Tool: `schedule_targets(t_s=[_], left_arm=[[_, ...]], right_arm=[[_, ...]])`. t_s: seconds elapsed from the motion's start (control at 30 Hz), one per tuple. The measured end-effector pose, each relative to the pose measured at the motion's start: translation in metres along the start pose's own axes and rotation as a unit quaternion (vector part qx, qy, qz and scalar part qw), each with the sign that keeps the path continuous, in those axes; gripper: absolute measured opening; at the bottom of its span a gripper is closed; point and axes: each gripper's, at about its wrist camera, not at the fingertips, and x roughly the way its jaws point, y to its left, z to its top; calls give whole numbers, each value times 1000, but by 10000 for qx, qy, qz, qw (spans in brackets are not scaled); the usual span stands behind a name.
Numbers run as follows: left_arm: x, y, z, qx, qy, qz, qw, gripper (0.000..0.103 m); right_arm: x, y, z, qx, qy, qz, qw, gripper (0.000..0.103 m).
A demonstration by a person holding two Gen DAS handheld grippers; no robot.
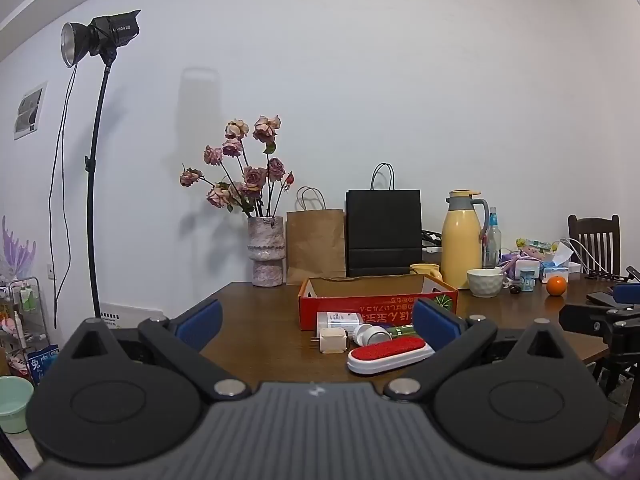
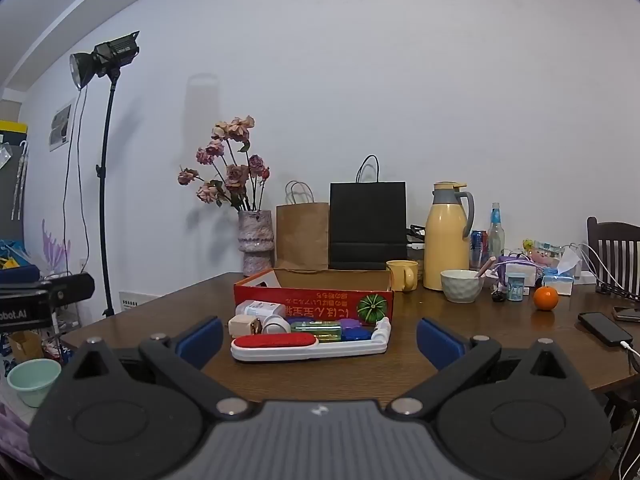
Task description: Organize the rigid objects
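Hovering at the near edge of the tabletop [image 2: 460,344], both grippers were spread wide and gripping nothing. The left gripper [image 1: 316,322] had its blue fingers [image 1: 200,320] well apart, pointed at a little pile of stuff sitting right in front of a red cardboard box [image 2: 312,300]. Going left to right in the right wrist view: a beige plug [image 2: 243,326], a white round jar [image 2: 276,324] on its side, then a red and white lint brush [image 2: 280,346] lying flat closest to the camera, with a green box [image 2: 318,330] and something blue [image 2: 356,334] tucked behind it. All of it was bunched up just beside the box, none inside as far as I could tell. The right gripper [image 2: 320,332] was released too, fingers [image 2: 438,338] either side of the pile but back from it. Further right sat a white bowl [image 2: 462,285], an orange [image 2: 545,298] and a black phone [image 2: 604,328].
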Motion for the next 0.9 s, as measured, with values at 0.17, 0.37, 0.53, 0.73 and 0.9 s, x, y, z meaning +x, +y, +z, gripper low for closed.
schedule_targets(t_s=[0.17, 0.37, 0.53, 0.73, 0.9], left_arm=[[0, 0, 0, -6, -22, 11, 10000, 103], [4, 4, 1, -47, 6, -44, 10000, 103], [4, 4, -1, -42, -23, -25, 10000, 103], [-1, 2, 0, -16, -61, -12, 10000, 103], [-2, 0, 1, -15, -107, 9, 9999, 103]], right_arm=[[-1, 0, -1, 22, -31, 16, 10000, 103], [2, -2, 3, 37, 2, -13, 10000, 103], [0, -5, 2, 56, 16, -112, 9999, 103], [-1, -2, 5, 1, 23, -172, 9998, 103], [-2, 0, 8, -48, 15, -199, 9998, 103]])
